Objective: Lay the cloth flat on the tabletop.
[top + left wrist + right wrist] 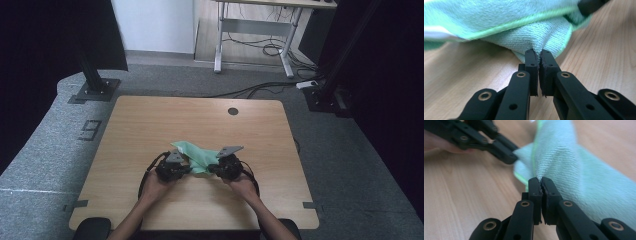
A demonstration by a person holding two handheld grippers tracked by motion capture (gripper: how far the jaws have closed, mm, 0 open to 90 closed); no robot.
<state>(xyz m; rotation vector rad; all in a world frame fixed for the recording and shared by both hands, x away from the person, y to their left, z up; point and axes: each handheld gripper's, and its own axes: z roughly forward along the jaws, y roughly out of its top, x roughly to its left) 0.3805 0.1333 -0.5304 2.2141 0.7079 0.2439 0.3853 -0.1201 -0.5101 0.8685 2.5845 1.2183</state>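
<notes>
Near edge of table (150,210): forearms enter, each hand w/ one set of tongs. Left tongs (538,53) closed tight on a corner of the green cloth (529,37); right tongs (541,181) likewise clamped on a fold of it. Cloth bunched betw. both, slightly beyond the tips, long axis running away toward far left. Both hands equally near; next pull likely apart, to spread it. High view gives overall layout; right gripper view adds left tongs' jaws biting the hem. Far side: cable hole (233,111).

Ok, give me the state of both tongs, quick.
Left tongs: closed on the cloth.
Right tongs: closed on the cloth too.
</notes>
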